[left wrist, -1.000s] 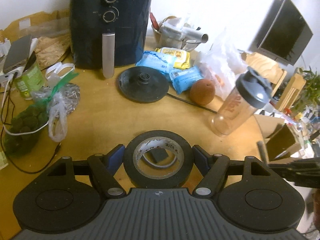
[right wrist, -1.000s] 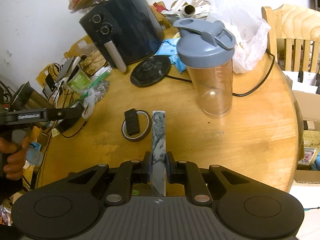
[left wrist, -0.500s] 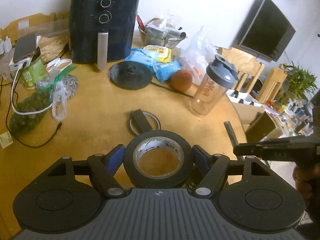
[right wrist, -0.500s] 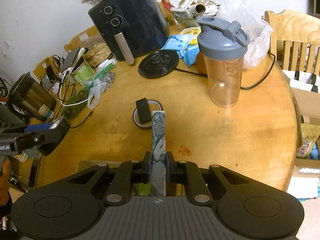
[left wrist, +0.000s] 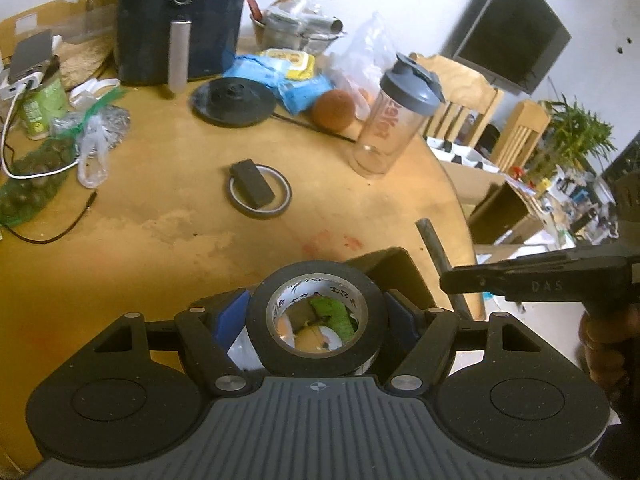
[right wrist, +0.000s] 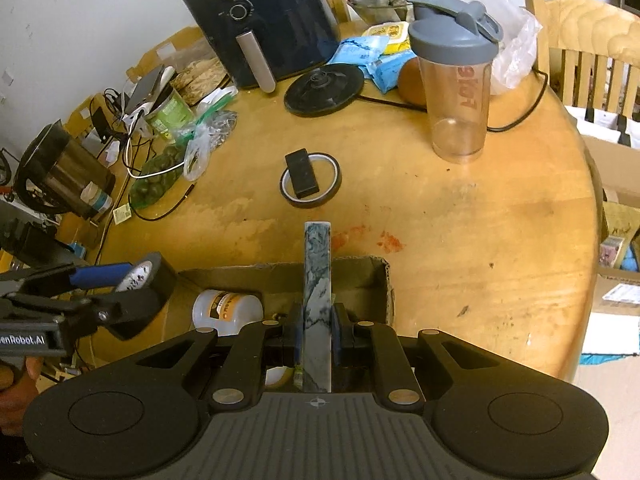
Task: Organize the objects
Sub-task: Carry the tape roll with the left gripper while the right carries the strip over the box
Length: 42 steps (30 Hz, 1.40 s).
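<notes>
Both tools tilt steeply downward over an open brown cardboard box [right wrist: 360, 280] at the near edge of the round wooden counter [right wrist: 480, 220]. The left tool [left wrist: 316, 312] is clamped on a thick roll of black tape [left wrist: 316, 320], held ring-upward between its blue pads above the box. The right tool [right wrist: 317, 332] is pinched tight on a flat, marbled grey-blue bar [right wrist: 317, 280] that juts toward 12 o'clock across the box. Inside the box, at 9 o'clock of the bar, lies a white plastic jar [right wrist: 226, 310]. A thin tape ring with a small black block [right wrist: 302, 178] across it lies on the counter at 12 o'clock of the bar.
</notes>
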Tool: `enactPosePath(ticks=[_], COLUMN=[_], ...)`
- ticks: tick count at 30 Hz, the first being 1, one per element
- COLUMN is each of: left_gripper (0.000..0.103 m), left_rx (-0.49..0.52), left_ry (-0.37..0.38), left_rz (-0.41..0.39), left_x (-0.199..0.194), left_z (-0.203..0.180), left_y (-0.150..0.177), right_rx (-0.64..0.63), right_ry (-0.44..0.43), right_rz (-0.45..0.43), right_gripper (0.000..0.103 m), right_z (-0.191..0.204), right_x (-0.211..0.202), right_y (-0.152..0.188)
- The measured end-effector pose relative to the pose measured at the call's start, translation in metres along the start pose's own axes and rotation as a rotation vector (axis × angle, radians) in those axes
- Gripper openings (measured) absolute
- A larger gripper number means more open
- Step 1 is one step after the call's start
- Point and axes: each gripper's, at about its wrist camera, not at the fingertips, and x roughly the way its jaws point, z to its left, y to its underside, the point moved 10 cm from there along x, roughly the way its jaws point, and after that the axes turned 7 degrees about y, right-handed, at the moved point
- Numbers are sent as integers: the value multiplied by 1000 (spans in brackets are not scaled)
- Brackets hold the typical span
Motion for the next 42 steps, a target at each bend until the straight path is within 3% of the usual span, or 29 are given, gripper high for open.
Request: enactPosePath(ticks=[20, 28, 31, 42], left_gripper=[72, 74, 75, 75], left_rx=[37, 25, 7, -144], left_ry=[-45, -39, -35, -136], left_rz=[56, 4, -14, -25], left_x=[39, 41, 38, 21], left_z=[-30, -43, -44, -15], left_y=[-10, -19, -22, -14], right_rx=[-17, -46, -53, -53], right_ry=[-70, -95, -101, -153], right_rz=[14, 19, 19, 17], right_gripper=[17, 17, 17, 17], right_z=[-23, -29, -31, -31], right_x=[11, 11, 11, 11], right_y=[-12, -14, -15, -17])
